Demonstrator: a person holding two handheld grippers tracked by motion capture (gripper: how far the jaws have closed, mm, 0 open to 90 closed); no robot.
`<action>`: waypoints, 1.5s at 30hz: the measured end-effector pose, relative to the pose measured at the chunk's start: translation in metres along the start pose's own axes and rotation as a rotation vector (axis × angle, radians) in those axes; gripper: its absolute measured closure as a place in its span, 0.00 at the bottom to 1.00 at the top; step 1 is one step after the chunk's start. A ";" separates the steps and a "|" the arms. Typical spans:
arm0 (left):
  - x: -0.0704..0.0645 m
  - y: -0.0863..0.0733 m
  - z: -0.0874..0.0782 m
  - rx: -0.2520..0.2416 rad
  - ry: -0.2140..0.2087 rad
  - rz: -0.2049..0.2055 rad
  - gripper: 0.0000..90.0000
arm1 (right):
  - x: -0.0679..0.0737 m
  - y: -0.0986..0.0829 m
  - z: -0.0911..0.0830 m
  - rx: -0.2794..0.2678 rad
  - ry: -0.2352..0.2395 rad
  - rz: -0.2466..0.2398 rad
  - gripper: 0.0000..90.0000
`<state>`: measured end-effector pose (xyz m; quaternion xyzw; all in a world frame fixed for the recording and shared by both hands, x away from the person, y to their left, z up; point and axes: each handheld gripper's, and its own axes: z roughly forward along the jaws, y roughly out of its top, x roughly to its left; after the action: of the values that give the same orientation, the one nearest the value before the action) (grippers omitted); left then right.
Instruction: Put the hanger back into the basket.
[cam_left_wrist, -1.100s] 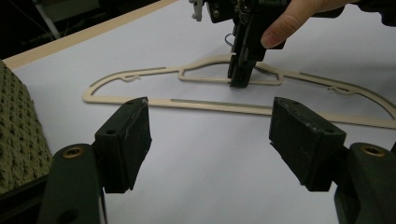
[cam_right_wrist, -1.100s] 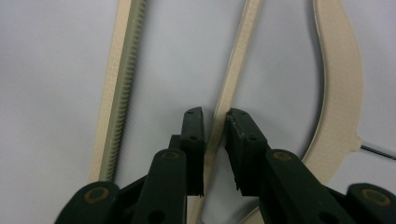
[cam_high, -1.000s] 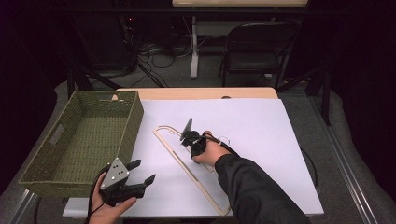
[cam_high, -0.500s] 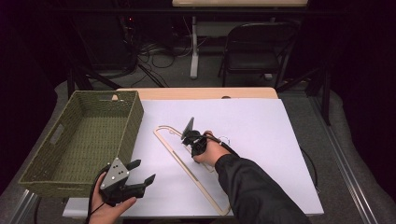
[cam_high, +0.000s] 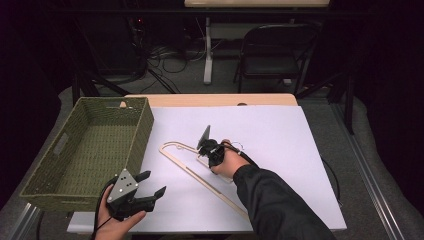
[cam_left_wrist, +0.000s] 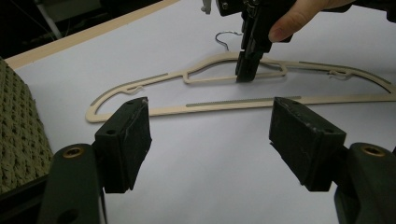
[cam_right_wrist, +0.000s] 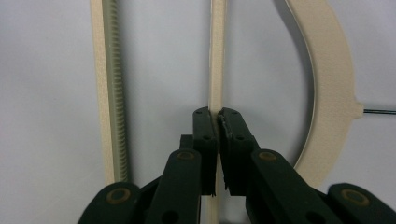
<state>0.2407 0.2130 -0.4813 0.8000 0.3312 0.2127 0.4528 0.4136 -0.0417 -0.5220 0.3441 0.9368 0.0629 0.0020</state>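
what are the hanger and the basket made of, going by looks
Hanger: probably moulded plastic or pressed fibre board, matte beige, flat and thin with a ridged non-slip strip on its bar; its hook looks like shiny metal wire. The right gripper is shut on its thin inner bar. Basket: woven fibre or paper cord, olive green, coarse plaited texture, with a cut-out handle.

Left of the hanger (cam_high: 200, 172) the woven basket (cam_high: 85, 150) walls me in; right of it, bare white sheet (cam_high: 290, 160) gives open passage.

Wooden table (cam_high: 215, 99); white sheet (cam_high: 280, 150) covers it; hanger (cam_high: 192, 172) on sheet; wicker basket (cam_high: 75, 160) beside.
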 end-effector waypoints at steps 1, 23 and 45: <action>0.000 0.000 0.000 0.000 -0.001 0.002 0.33 | 0.000 0.000 -0.001 0.005 -0.003 -0.005 0.95; 0.000 0.001 -0.001 -0.006 0.001 0.001 0.33 | 0.003 -0.021 -0.022 -0.062 -0.056 -0.111 0.96; 0.000 0.002 0.000 -0.005 0.004 0.001 0.33 | 0.016 -0.065 -0.052 -0.112 -0.159 -0.380 0.95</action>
<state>0.2412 0.2122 -0.4797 0.7987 0.3309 0.2153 0.4541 0.3574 -0.0862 -0.4779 0.1644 0.9768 0.0862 0.1072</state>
